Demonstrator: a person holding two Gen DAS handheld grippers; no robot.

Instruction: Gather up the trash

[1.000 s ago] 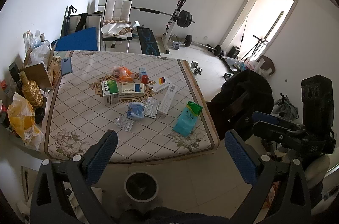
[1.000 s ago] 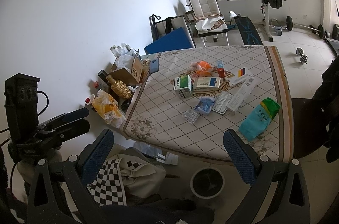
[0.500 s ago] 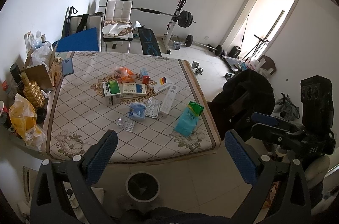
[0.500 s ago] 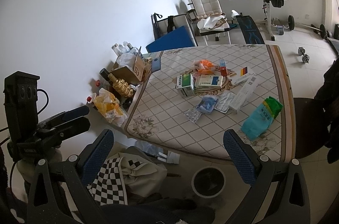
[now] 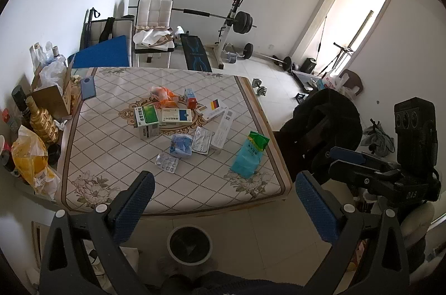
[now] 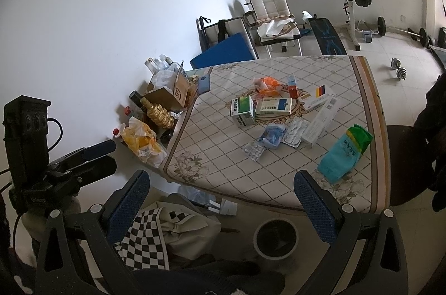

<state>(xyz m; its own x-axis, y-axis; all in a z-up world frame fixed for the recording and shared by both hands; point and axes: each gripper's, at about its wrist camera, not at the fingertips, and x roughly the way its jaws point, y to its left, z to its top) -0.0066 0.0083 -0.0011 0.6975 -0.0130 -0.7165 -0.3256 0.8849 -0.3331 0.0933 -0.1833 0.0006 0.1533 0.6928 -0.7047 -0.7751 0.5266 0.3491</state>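
Here, both the left claw (image 5: 223, 194) and right claw (image 6: 221, 193) are held spread, empty; two blister packs, one teal bag (image 5: 250, 154) and one bin (image 5: 190, 244) are seen.

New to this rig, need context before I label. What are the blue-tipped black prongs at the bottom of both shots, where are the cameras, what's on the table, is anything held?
There is no robot arm: a person carries a two-finger gripper in each hand, with a fisheye camera on each looking along the fingers. The prongs are those fingers. One view shows the left gripper, the other the right gripper. Both are wide open and hold nothing.

Both look down at the table. On it lie medicine boxes such as the green box, a blister pack, a teal pouch and an orange wrapper. The bin stands on the floor at the table's near edge.
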